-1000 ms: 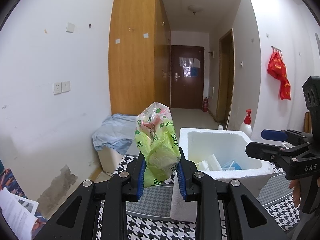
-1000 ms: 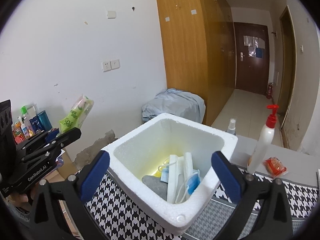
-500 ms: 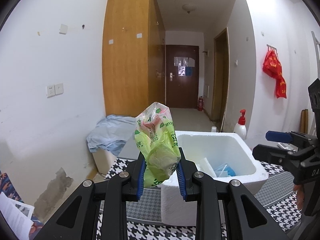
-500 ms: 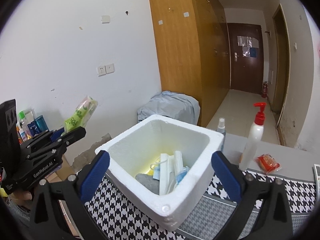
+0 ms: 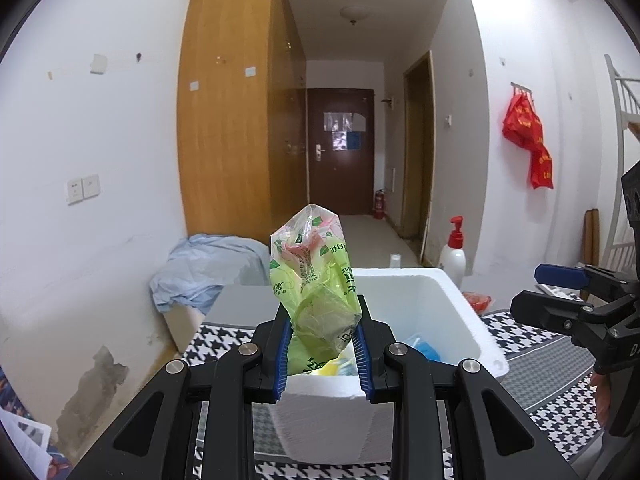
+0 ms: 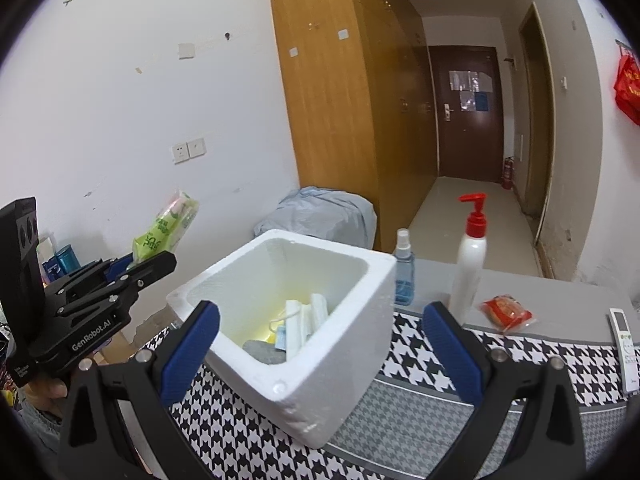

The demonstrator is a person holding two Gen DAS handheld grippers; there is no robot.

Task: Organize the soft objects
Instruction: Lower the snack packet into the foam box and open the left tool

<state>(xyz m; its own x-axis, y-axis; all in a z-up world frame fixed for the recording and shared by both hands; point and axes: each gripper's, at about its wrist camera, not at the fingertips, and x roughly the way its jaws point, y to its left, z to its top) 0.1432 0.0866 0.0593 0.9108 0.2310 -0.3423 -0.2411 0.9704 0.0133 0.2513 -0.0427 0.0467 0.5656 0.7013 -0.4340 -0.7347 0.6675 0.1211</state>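
Note:
My left gripper is shut on a green plastic tissue pack, held upright just before the near rim of a white foam box. In the right wrist view the same pack sticks up from the left gripper, left of the foam box. The box holds white packets, a blue item and a grey cloth. My right gripper is open and empty, its fingers either side of the box's near corner; it also shows in the left wrist view.
The box stands on a houndstooth cloth on a table. Behind it are a white pump bottle with red top, a blue spray bottle, a red packet and a remote. A blue-covered bundle lies by the wall.
My left gripper with the tissue pack has moved right and closer to the foam box, now at its near rim. The right gripper has shifted slightly and stays open.

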